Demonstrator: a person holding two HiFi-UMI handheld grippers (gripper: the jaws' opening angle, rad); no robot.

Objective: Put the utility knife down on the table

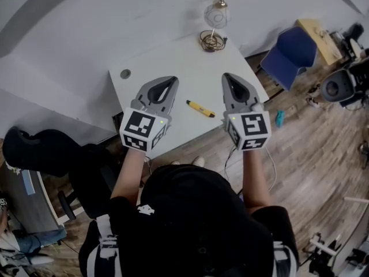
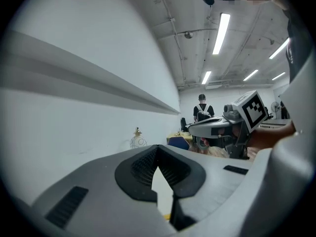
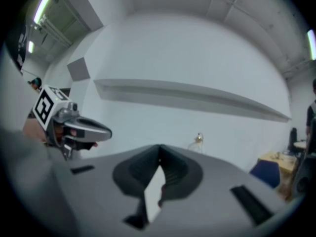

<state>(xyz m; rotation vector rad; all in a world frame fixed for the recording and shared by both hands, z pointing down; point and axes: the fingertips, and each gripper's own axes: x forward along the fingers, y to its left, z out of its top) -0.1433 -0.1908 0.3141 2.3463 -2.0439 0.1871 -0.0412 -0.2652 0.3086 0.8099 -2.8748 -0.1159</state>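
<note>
The yellow utility knife [image 1: 200, 108] lies flat on the white table [image 1: 173, 56], near its front edge, with nothing touching it. My left gripper [image 1: 165, 81] hovers above the table to the knife's left, and my right gripper [image 1: 229, 75] hovers to its right. Both point toward the wall, and both are shut with nothing held. In the left gripper view the fingertips [image 2: 158, 149] meet, and a sliver of yellow [image 2: 168, 215] shows below them. The right gripper view likewise shows the tips [image 3: 159, 149] closed together, with the other gripper [image 3: 74, 127] off to the left.
A glass ornament with a brass top [image 1: 217, 15] and a coil of wire [image 1: 212, 40] stand at the table's far right corner. A round hole [image 1: 125, 73] marks its left side. A blue chair [image 1: 291, 49] stands to the right, a black chair [image 1: 40, 149] to the left.
</note>
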